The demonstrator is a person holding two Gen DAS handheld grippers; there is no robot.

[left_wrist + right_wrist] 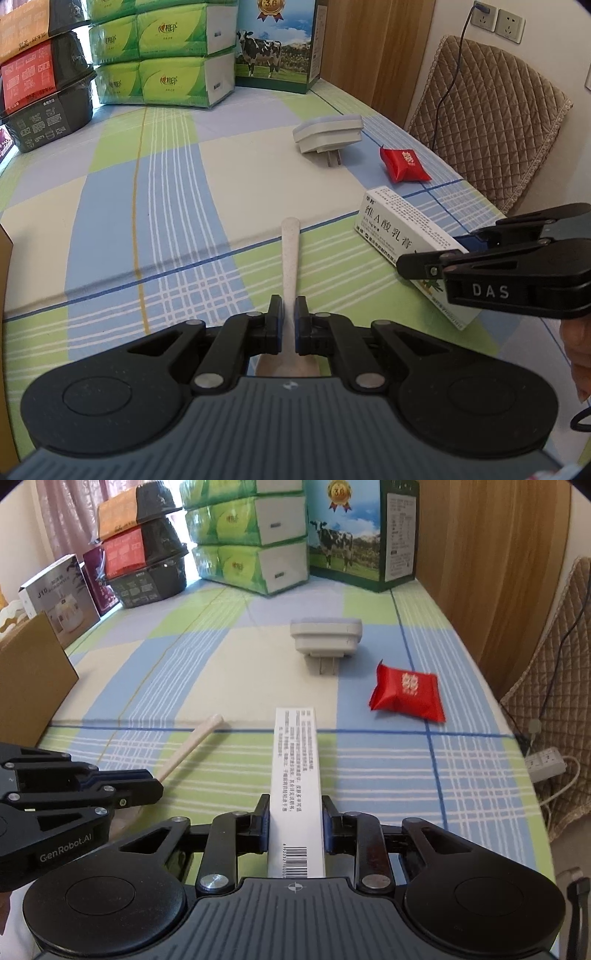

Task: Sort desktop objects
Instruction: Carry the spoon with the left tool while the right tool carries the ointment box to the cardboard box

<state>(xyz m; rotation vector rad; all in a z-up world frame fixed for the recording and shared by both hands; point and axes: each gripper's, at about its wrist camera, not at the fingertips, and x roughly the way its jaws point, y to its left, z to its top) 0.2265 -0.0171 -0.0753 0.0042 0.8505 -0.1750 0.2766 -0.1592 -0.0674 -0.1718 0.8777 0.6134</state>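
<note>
Left gripper (289, 321): jaws closed on spoon (290, 251) handle.
Right gripper (295, 812): jaws clamped on box (295, 760), right of spoon.

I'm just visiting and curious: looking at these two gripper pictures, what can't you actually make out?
- Bowl end of the pale speckled plastic spoon: hidden under the left gripper in both views.
- Near end of the long white ointment box: covered by the right gripper and its body.
- Small print on that box: too small to read in the right wrist view.
- Where the sorted items go: no tray or bin in view.
</note>
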